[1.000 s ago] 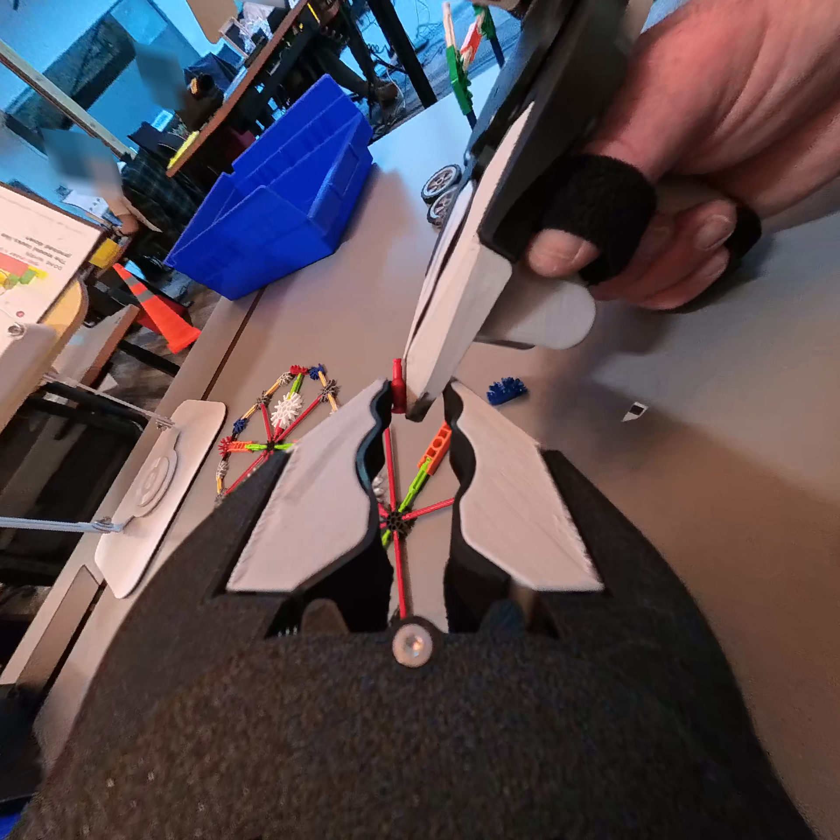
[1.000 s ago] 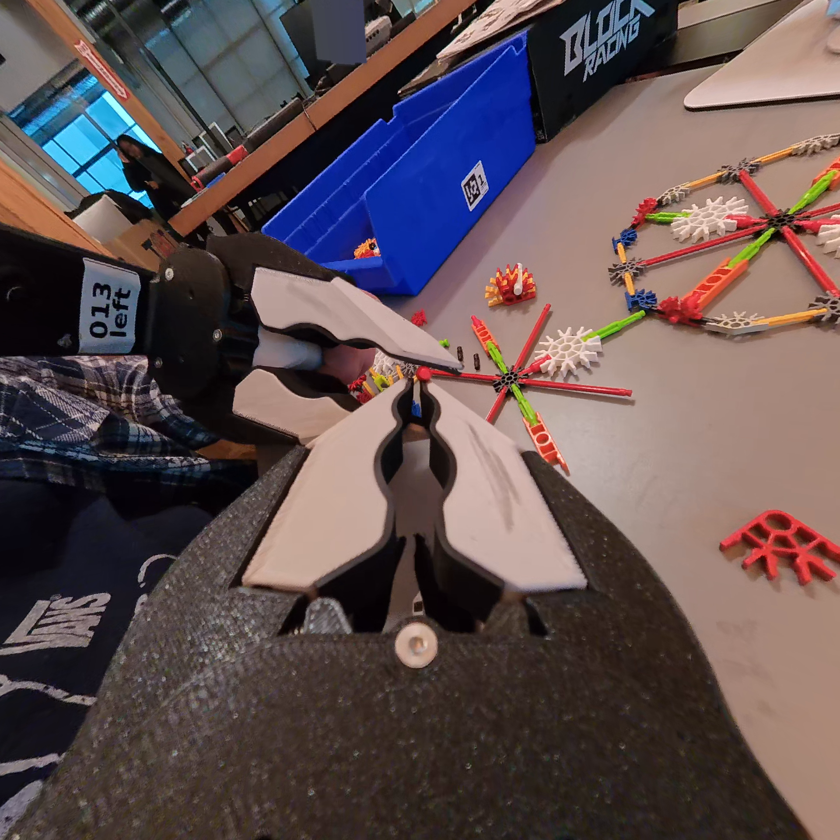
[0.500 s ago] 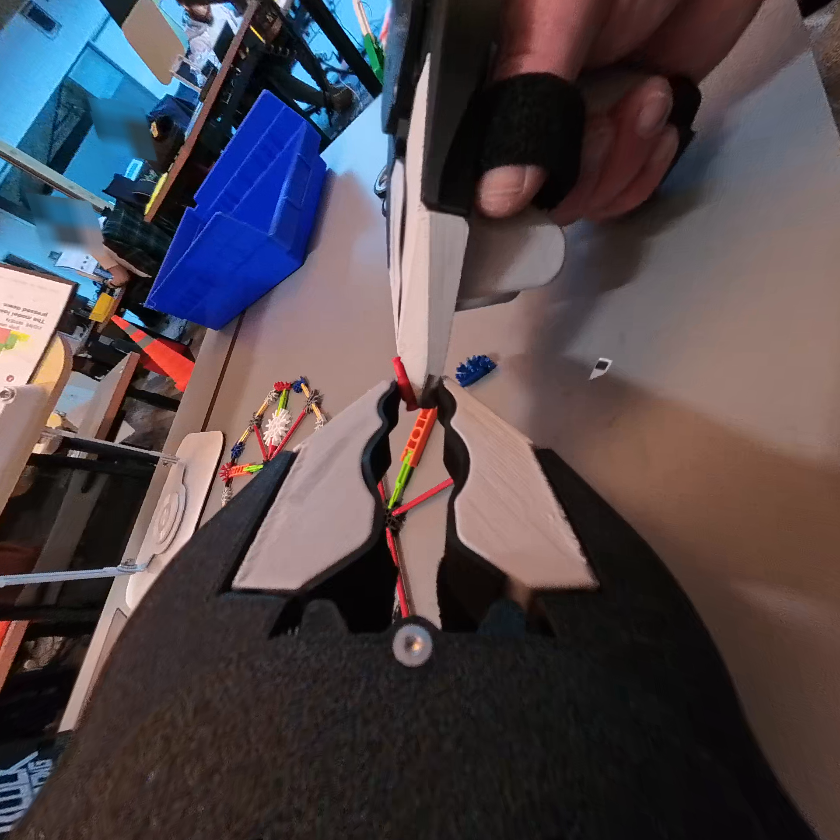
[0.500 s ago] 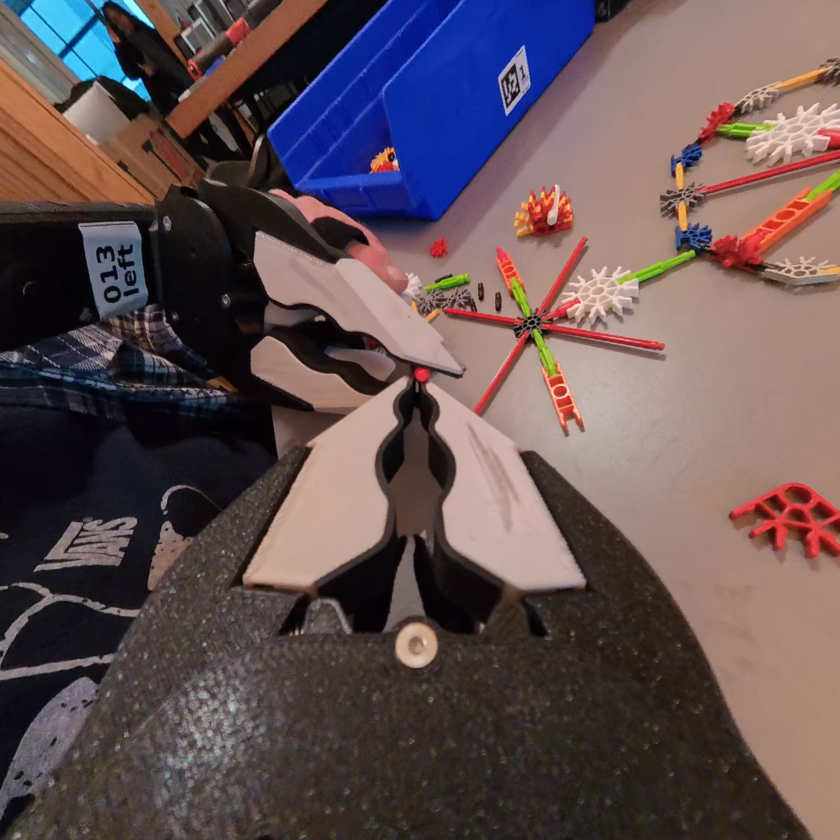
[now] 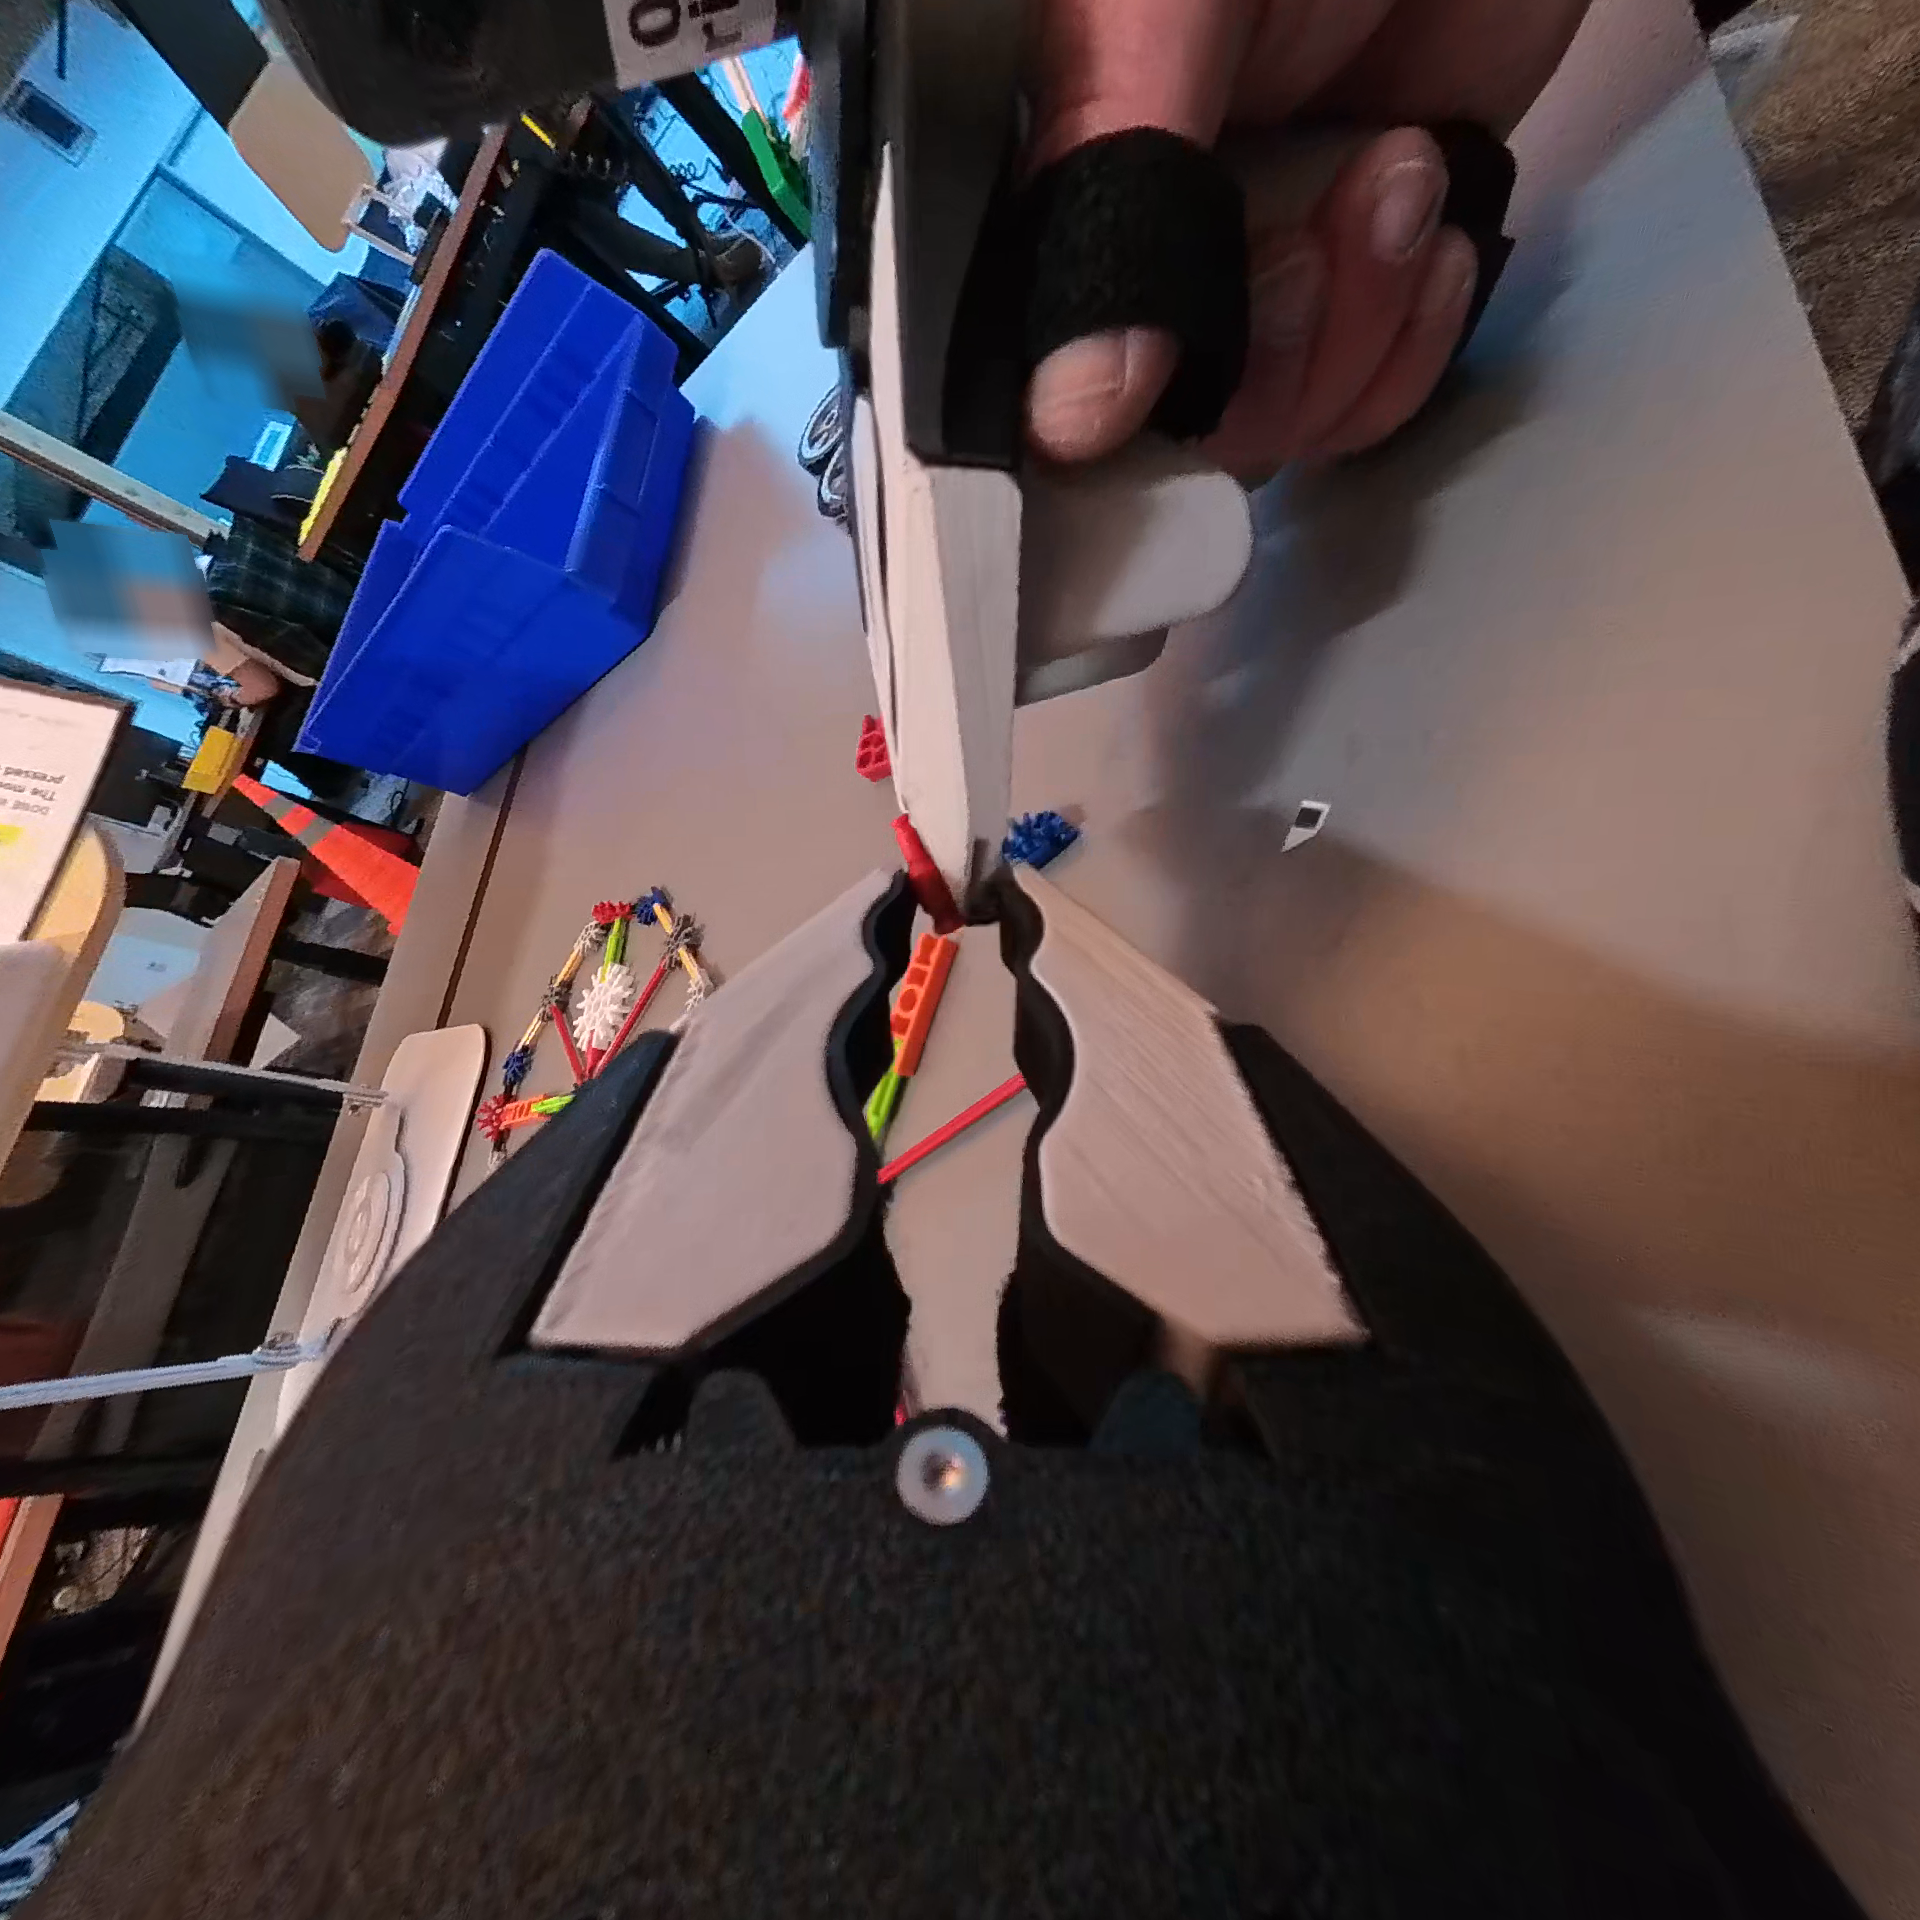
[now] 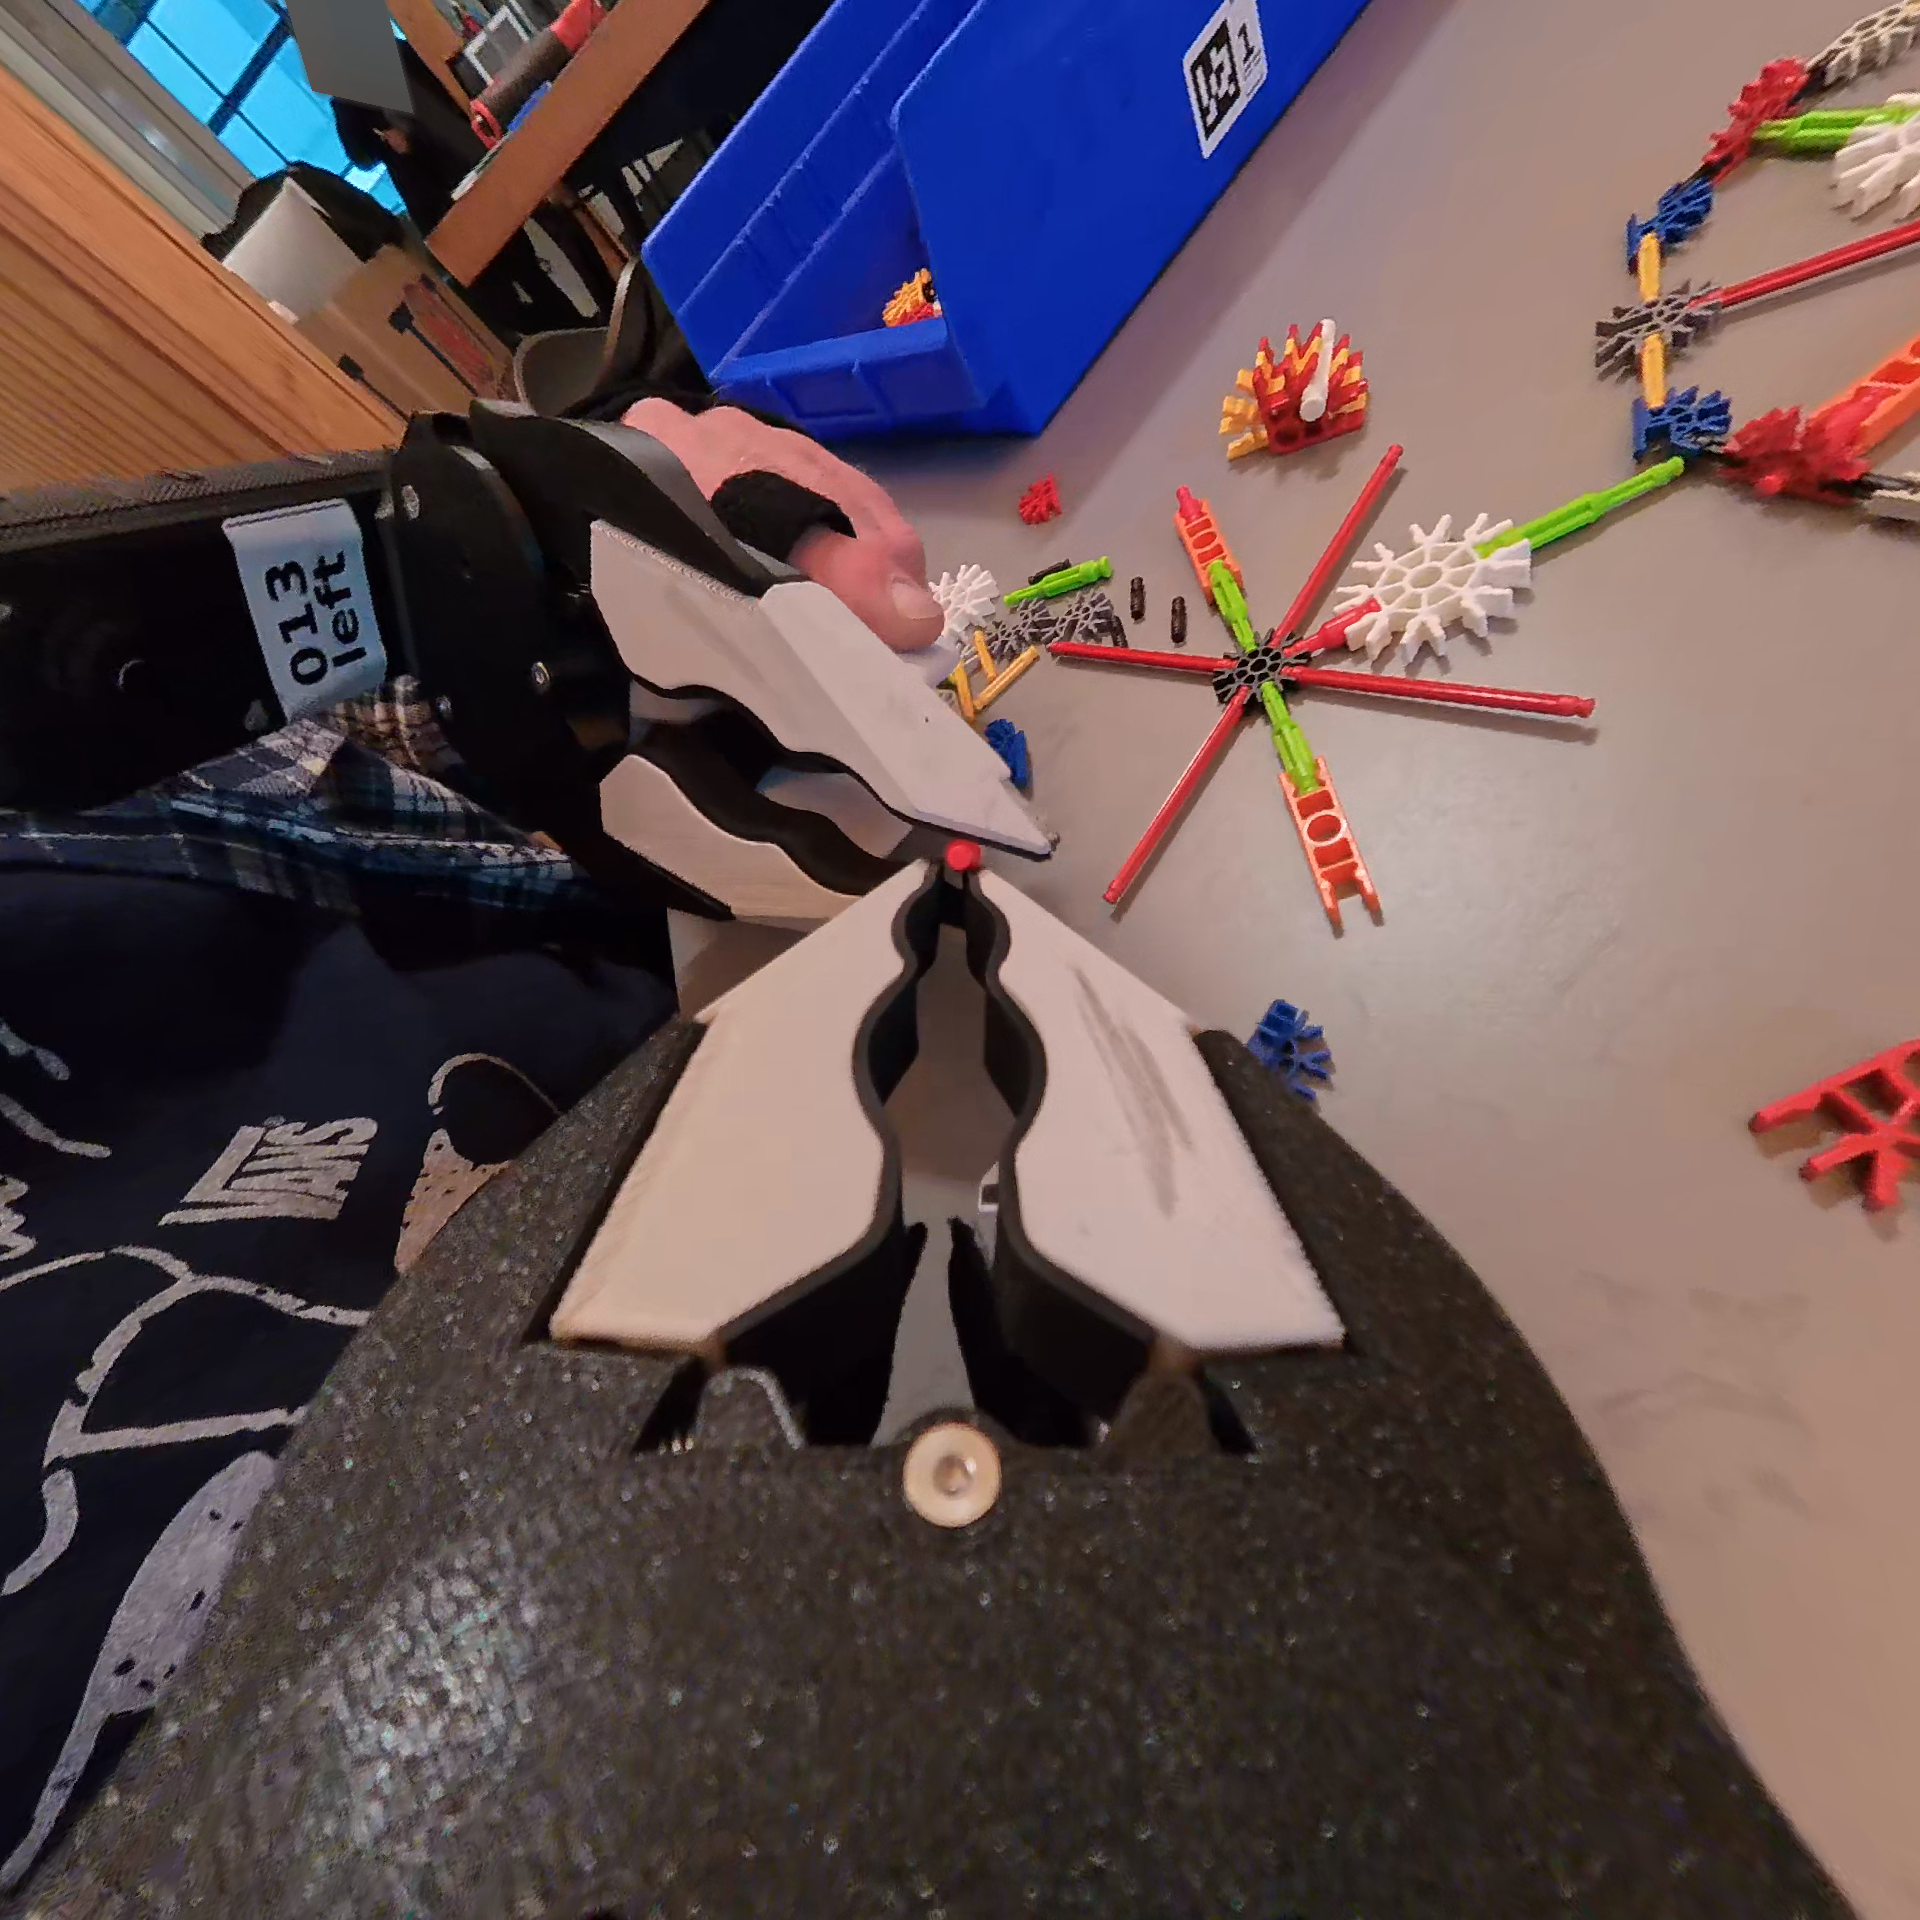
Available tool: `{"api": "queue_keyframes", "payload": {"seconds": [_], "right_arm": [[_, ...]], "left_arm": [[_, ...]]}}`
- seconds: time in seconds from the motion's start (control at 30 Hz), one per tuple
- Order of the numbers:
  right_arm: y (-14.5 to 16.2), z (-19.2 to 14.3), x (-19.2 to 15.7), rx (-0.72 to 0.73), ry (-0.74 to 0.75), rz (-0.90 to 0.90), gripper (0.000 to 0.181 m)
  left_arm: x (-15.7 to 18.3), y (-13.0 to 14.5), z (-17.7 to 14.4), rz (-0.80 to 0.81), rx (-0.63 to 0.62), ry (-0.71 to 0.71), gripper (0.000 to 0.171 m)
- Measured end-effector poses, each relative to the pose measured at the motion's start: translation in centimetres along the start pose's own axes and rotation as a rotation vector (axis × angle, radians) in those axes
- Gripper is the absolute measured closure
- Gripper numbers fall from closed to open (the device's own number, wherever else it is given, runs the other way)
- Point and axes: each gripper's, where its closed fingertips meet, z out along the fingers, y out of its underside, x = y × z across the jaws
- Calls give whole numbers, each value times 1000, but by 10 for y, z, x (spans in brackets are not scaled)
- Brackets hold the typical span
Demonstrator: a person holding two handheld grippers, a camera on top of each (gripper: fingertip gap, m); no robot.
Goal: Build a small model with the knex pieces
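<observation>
My right gripper (image 6: 961, 881) is shut on a short red rod (image 6: 961, 856), whose round end shows just past its tips. My left gripper (image 5: 951, 896) meets it tip to tip above the grey table (image 6: 1558, 1039). Its jaws stand narrowly apart. The red rod (image 5: 923, 871) and the right gripper's tips (image 5: 961, 868) sit in that gap, with the rod against the left finger. In the right wrist view the left gripper (image 6: 966, 847) comes in from the left with a hand on it. A star of red and green rods on a black hub (image 6: 1262, 665) lies on the table beyond.
A blue bin (image 6: 1039, 208) stands at the back and also shows in the left wrist view (image 5: 499, 623). A wheel-shaped rod assembly (image 6: 1766, 312), a red flat connector (image 6: 1860, 1132), a blue connector (image 6: 1288, 1049) and a heap of small parts (image 6: 1294, 400) lie around. The table edge runs beside me. My left and right fingertips are right by each other. Both grippers' tips are roughly 12 cm from the red flat connector (image 6: 1860, 1132).
Both grippers have turned and risen away from the star while staying tip to tip. The left jaws have narrowed slightly around the red rod.
</observation>
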Motion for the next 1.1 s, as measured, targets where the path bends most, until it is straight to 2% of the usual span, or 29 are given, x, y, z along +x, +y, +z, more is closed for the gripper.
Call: {"api": "queue_keyframes", "payload": {"seconds": [0.07, 0.27, 0.7, 0.77, 0.93, 1.1], "right_arm": [[1, -1, 0, -8, -9, 1, 172], [-4, -5, -2, 21, -55, 23, 173], [-5, -9, 5, 17, -8, -29, 176], [-7, -12, 10, 19, 28, -53, 176], [-4, -17, 43, -91, 264, -237, 176], [-8, -12, 59, -159, 341, -349, 176]], "left_arm": [[3, -1, -1, -13, 17, 24, 158], [2, -4, -4, -78, 51, 59, 161], [3, -1, 0, -59, 27, 71, 163], [-1, 5, 2, -61, -4, 55, 162], [-6, 30, 8, -147, -120, 79, 154], [-6, 48, 16, -233, -198, 121, 142]]}}
